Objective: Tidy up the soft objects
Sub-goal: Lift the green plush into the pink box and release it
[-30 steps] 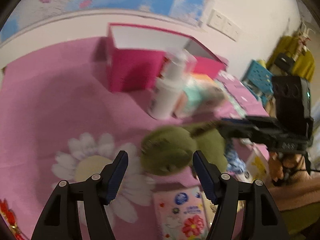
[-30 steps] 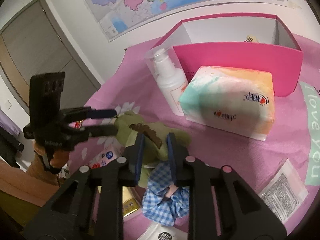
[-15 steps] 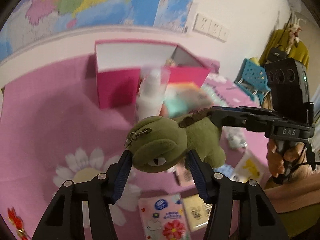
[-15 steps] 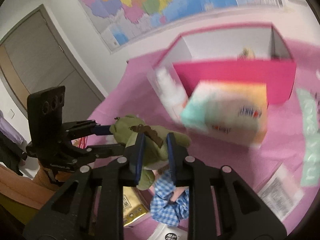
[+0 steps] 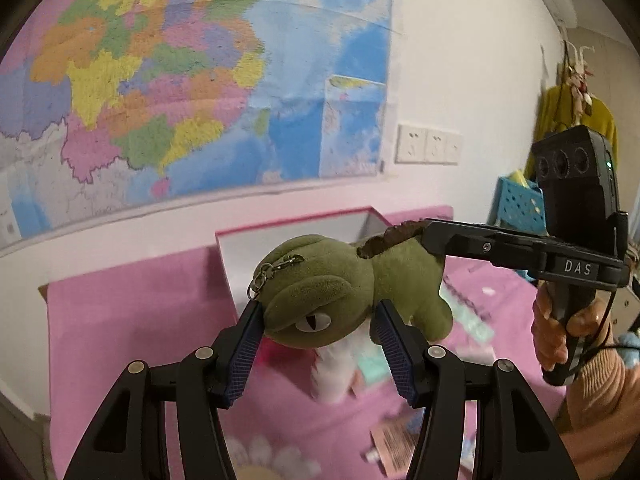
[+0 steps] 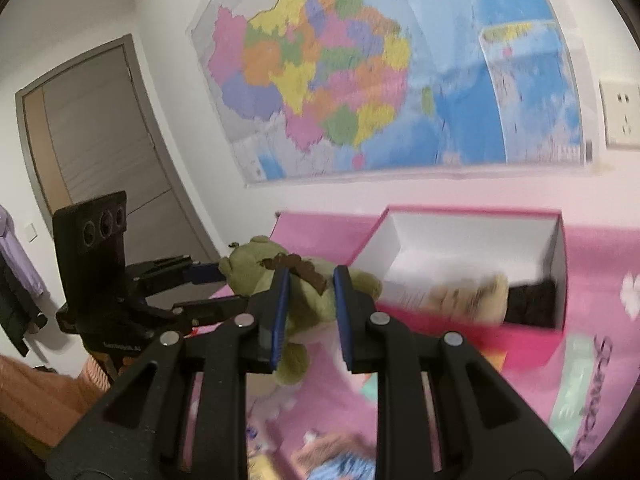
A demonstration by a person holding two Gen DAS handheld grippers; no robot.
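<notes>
A green plush dinosaur point(image 5: 340, 292) with a brown back ridge and a metal keychain hangs in the air, held from both ends. My left gripper point(image 5: 318, 316) is shut on its head. My right gripper point(image 6: 308, 292) is shut on its back and body point(image 6: 312, 300); it also shows in the left wrist view point(image 5: 430, 236) at the plush's back. A pink box point(image 6: 532, 340) with white inner walls stands open beyond the plush on the pink cloth, with a beige soft item point(image 6: 468, 296) and a dark one point(image 6: 532, 300) inside.
A white bottle point(image 5: 332, 372) and a pastel tissue pack point(image 5: 376, 364) lie blurred below the plush. A blue checked scrunchie point(image 6: 340, 464) and flat packets point(image 5: 392, 440) lie on the pink flowered cloth point(image 5: 140, 320). A map covers the wall point(image 5: 200, 80) behind.
Both grippers have lifted the plush dinosaur well above the table and tilted upward, so the wall map fills the views. The left gripper closed onto its head.
</notes>
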